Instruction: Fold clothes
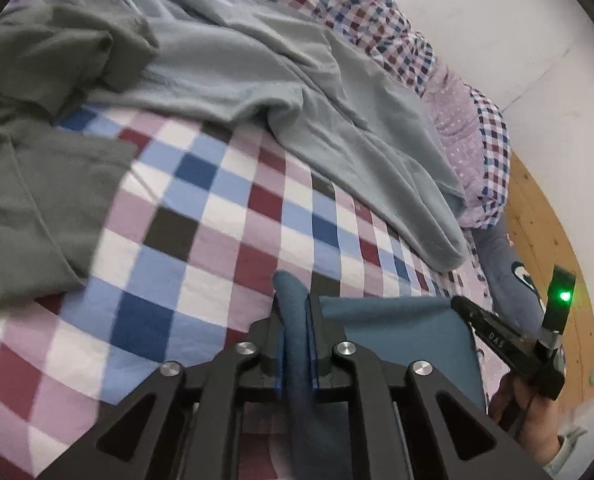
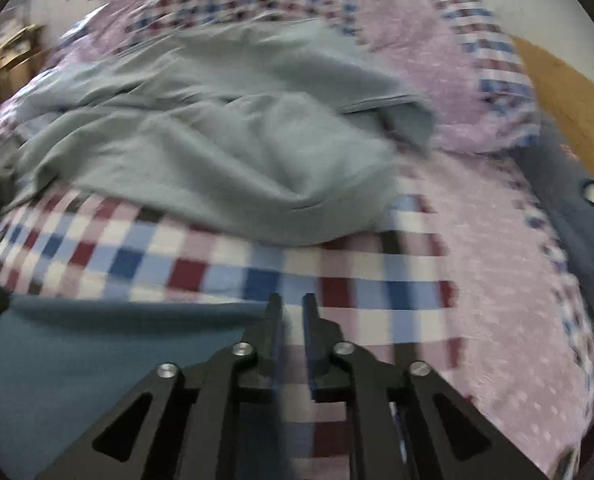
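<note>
My left tongs (image 1: 295,320) pinch a bunched edge of the soft teal-blue cloth garment (image 1: 397,332) just in front of the crumpled pale grey-green shirt (image 1: 297,92), so I'd keep it taut, while my right tongs (image 2: 293,312) stand slightly parted, holding nothing, at that teal cloth's edge.

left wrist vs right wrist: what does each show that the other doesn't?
Left wrist only: the left gripper shut on a fold of the teal garment, a dark green garment spread at left, the right gripper's body with a green light, and the hand holding it.

Right wrist only: the right gripper, fingers slightly apart with nothing between them, and wooden furniture far left.

Both: teal garment, pale grey-blue garment, checked bedspread, wooden floor.
</note>
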The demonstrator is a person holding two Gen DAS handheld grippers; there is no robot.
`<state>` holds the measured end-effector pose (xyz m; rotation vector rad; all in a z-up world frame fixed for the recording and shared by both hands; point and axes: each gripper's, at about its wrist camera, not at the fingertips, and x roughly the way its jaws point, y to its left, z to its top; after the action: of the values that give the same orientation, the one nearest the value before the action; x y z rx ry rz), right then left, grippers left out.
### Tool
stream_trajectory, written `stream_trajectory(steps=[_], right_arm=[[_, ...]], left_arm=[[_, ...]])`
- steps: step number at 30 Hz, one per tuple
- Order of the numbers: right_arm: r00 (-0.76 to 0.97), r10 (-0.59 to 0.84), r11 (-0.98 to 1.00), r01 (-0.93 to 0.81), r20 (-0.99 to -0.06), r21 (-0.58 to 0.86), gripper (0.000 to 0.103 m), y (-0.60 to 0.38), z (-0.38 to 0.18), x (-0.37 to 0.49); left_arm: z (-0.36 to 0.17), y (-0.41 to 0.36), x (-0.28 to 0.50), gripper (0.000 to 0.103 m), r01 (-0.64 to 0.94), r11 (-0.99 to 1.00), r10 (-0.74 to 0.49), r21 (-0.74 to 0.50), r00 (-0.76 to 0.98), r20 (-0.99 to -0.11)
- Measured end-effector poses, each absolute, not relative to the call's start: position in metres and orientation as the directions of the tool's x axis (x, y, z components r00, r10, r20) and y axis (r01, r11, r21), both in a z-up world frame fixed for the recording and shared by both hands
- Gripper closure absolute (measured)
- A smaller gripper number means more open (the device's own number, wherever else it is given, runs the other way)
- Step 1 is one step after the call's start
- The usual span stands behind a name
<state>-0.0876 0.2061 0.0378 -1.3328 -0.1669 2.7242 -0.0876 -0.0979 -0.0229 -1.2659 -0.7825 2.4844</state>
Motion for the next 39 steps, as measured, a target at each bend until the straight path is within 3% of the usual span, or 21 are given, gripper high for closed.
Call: stream_trajectory(steps=[1, 2, 3, 5, 7, 8, 9, 12, 20, 34, 39], right_arm=[[-0.625, 0.150, -0.988, -0.068, -0.766, -0.138, 0.082, 0.207, 0.046, -0.082], [-0.647, 0.129, -0.992, -0.075, -0.751, -0.105, 0.071, 0.208, 0.054, -0.075], [-0.673, 0.100, -0.995, -0.080, -0.733, -0.063, 0.054, 0.207, 0.064, -0.066], [-0.713, 0.029, -0.999, -0.043, -0.701, 0.002, 0.046, 0.199, 0.078, -0.051], [-0.712, -0.031, -0.999, 0.033, -0.702, 0.011, 0.045, 0.183, 0.079, -0.046], [-0.700, -0.058, -0.997, 0.077, -0.712, 0.006, 0.045, 0.174, 0.077, -0.046], [-0.688, -0.076, -0.994, 0.112, -0.722, -0.002, 0.045, 0.167, 0.074, -0.047], [-0.638, -0.096, -0.972, 0.225, -0.764, -0.066, 0.045, 0.143, 0.053, -0.054], [-0.600, -0.142, -0.958, 0.284, -0.787, -0.043, 0.040, 0.142, 0.019, -0.062], [-0.592, -0.137, -0.953, 0.299, -0.794, -0.059, 0.038, 0.142, -0.002, -0.064], [-0.600, -0.074, -0.955, 0.273, -0.796, -0.117, 0.034, 0.139, 0.009, -0.050]], left_arm=[[-0.017, -0.099, -0.086, 0.089, 0.029, -0.840, 0.415, -0.542, -0.608, -0.676], [-0.011, -0.101, -0.085, 0.089, 0.034, -0.852, 0.390, -0.522, -0.623, -0.678], [-0.004, -0.103, -0.083, 0.089, 0.039, -0.860, 0.370, -0.508, -0.637, -0.676], [0.014, -0.100, -0.076, 0.089, 0.012, -0.871, 0.358, -0.491, -0.669, -0.652], [0.032, -0.094, -0.070, 0.077, -0.042, -0.875, 0.374, -0.482, -0.690, -0.619], [0.040, -0.086, -0.067, 0.063, -0.084, -0.875, 0.397, -0.478, -0.688, -0.607], [0.044, -0.076, -0.065, 0.056, -0.117, -0.879, 0.408, -0.462, -0.685, -0.603], [0.050, -0.049, -0.061, 0.047, -0.199, -0.889, 0.431, -0.413, -0.672, -0.603], [-0.004, -0.013, -0.080, 0.046, -0.160, -0.962, 0.273, -0.220, -0.568, -0.777], [-0.014, -0.002, -0.074, 0.045, -0.186, -0.977, 0.196, -0.104, -0.593, -0.781], [-0.015, 0.001, -0.073, 0.037, -0.204, -0.975, 0.196, -0.090, -0.594, -0.780]])
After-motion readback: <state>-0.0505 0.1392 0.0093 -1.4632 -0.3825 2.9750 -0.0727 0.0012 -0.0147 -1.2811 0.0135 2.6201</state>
